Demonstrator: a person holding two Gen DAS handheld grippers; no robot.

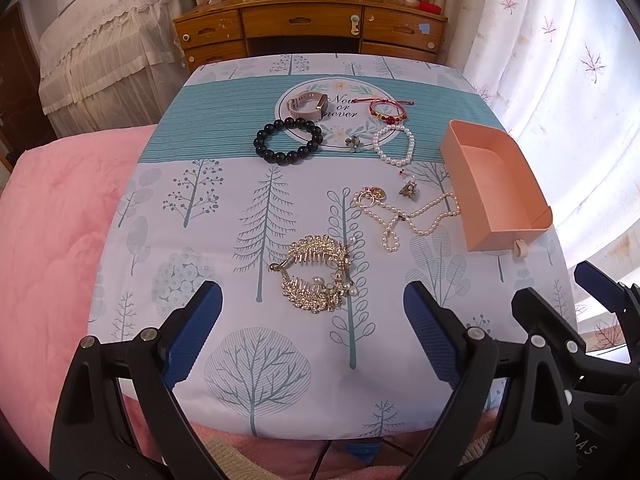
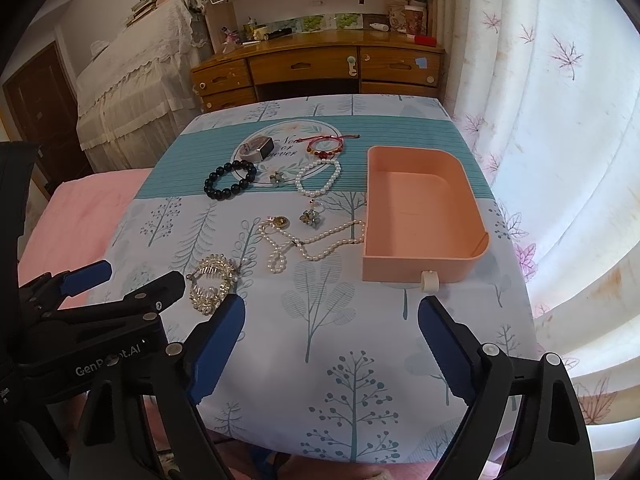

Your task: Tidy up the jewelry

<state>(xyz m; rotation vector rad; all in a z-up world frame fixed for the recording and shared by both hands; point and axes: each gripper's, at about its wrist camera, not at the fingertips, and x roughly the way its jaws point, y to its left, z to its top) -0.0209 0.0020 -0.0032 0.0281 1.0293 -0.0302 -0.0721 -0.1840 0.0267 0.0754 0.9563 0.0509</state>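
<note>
Jewelry lies spread on a tree-print cloth [image 1: 192, 312]. A gold rhinestone hair comb [image 1: 316, 276] sits just ahead of my left gripper [image 1: 312, 300], which is open and empty above the cloth. Beyond it lie a long pearl necklace [image 1: 416, 220], a black bead bracelet [image 1: 288, 140], a pearl bracelet [image 1: 394, 144], a red bracelet [image 1: 388, 110] and a watch [image 1: 306, 104]. The empty pink drawer tray [image 2: 424, 216] stands ahead of my right gripper [image 2: 332, 316], which is open with nothing between its fingers. The hair comb [image 2: 212, 280] is by its left finger.
Small flower charms [image 2: 312, 216] lie between the pearls. A pink blanket [image 1: 52, 216] borders the cloth on the left. A wooden desk [image 1: 312, 28] stands behind and a white curtain [image 2: 560, 140] hangs at the right. The left gripper's body [image 2: 100, 308] shows at lower left in the right wrist view.
</note>
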